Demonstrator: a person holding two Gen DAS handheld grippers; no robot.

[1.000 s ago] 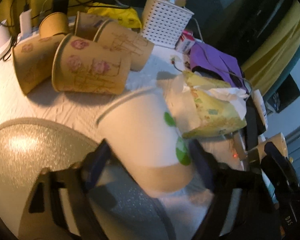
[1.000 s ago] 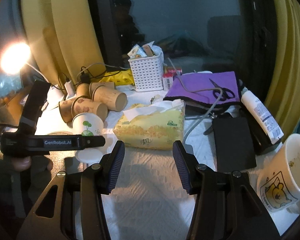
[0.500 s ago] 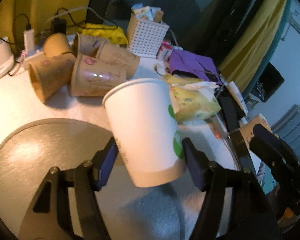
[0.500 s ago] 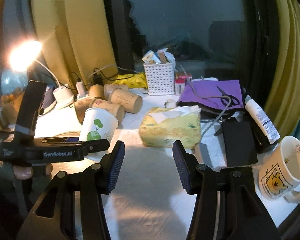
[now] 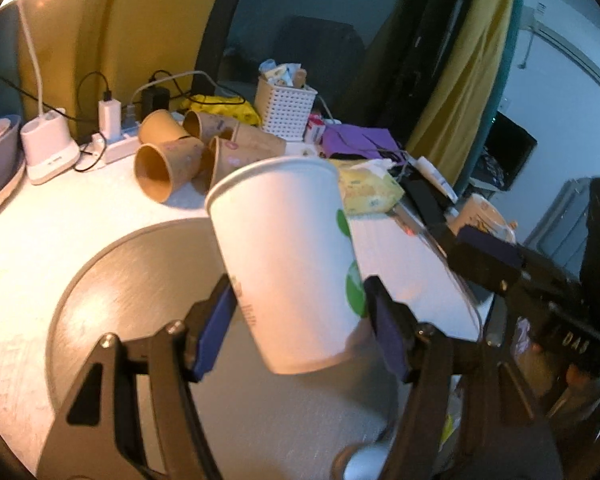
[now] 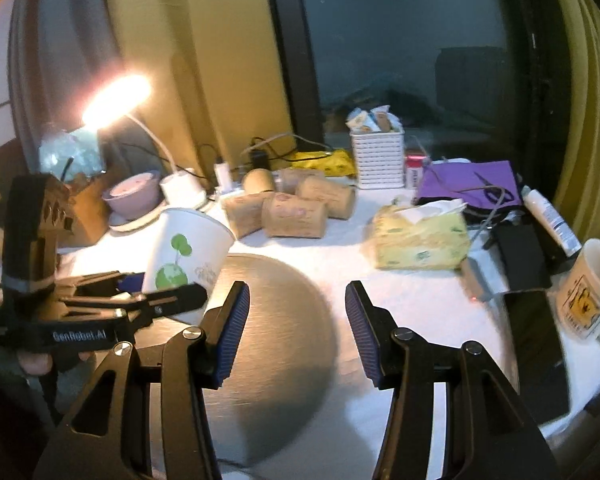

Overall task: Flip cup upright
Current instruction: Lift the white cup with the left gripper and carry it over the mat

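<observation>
A white paper cup (image 5: 288, 256) with green plant print is held in my left gripper (image 5: 300, 320), which is shut on its lower body. The cup is lifted above the round metal tray (image 5: 112, 280), mouth up and tilted a little away. In the right wrist view the same cup (image 6: 184, 248) sits in the left gripper (image 6: 148, 296) at the left. My right gripper (image 6: 296, 332) is open and empty above the tray (image 6: 284, 320).
Several brown paper cups (image 6: 292, 208) lie on their sides at the back. A yellow tissue pack (image 6: 420, 236), a white basket (image 6: 378, 156), purple cloth (image 6: 468, 180), black devices (image 6: 520, 248) and a mug (image 6: 592, 288) fill the right. A lamp base (image 5: 48, 148) and power strip stand at the left.
My left gripper has lifted the white cup off the table and turned it from lying tilted to mouth up. The right gripper has moved up and back, staying open.
</observation>
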